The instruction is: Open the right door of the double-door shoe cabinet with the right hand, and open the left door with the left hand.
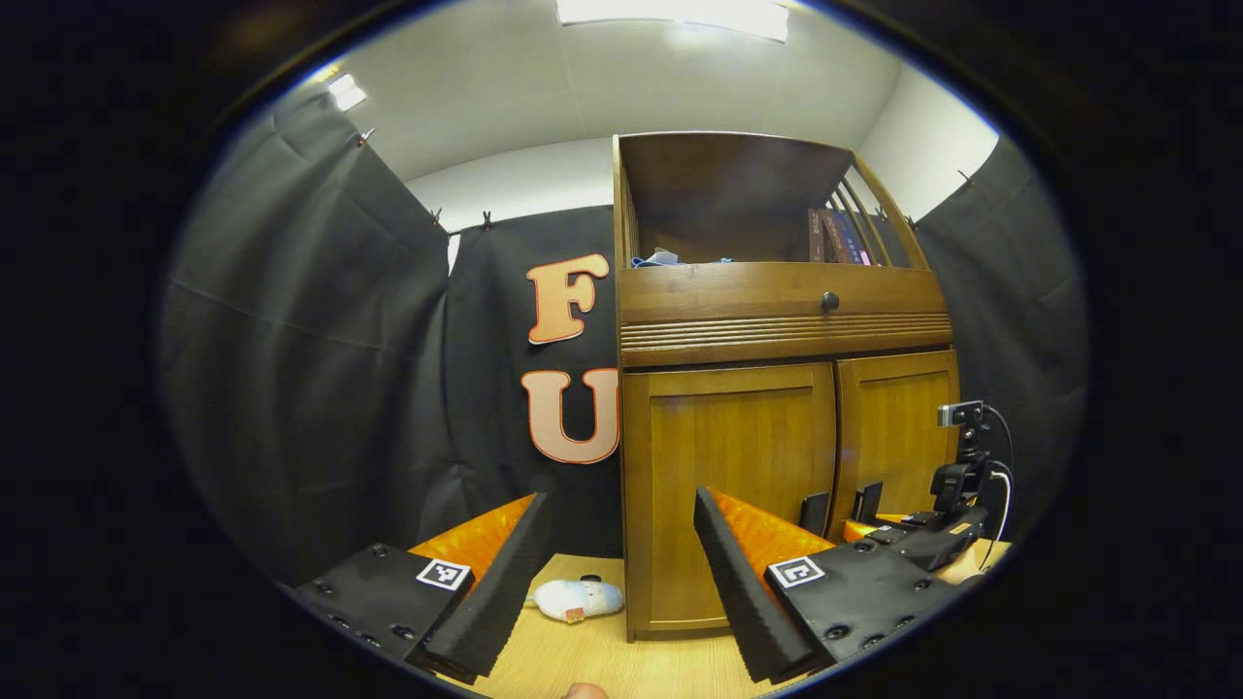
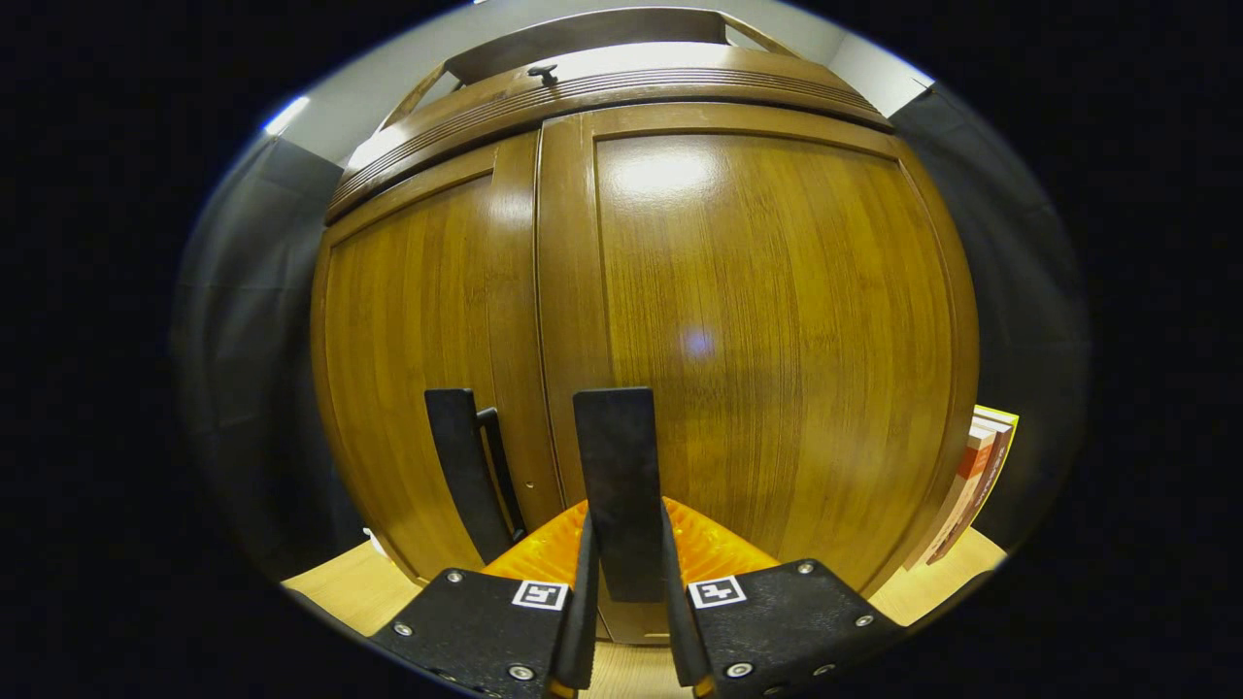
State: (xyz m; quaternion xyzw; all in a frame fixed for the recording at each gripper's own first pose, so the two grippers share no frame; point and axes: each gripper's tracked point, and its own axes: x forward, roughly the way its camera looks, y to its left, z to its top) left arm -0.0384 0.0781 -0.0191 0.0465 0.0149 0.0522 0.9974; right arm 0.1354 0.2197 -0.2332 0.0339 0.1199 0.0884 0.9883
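On the wooden tabletop (image 1: 583, 660) stands the shoe cabinet (image 1: 777, 320), both doors flush shut. Right door (image 2: 777, 330): its dark handle (image 2: 617, 485) is pinched between the right gripper (image 2: 626, 582) fingers. Left door (image 1: 728, 485): handle (image 2: 456, 466) untouched. Left gripper (image 1: 617, 563) spread wide, held apart from the cabinet. Small white plush (image 1: 578, 599) lies beside the cabinet's base.

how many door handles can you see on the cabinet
2. The left handle hangs low on the left door by the centre seam. The right handle is low on the right door, clamped in the right gripper.
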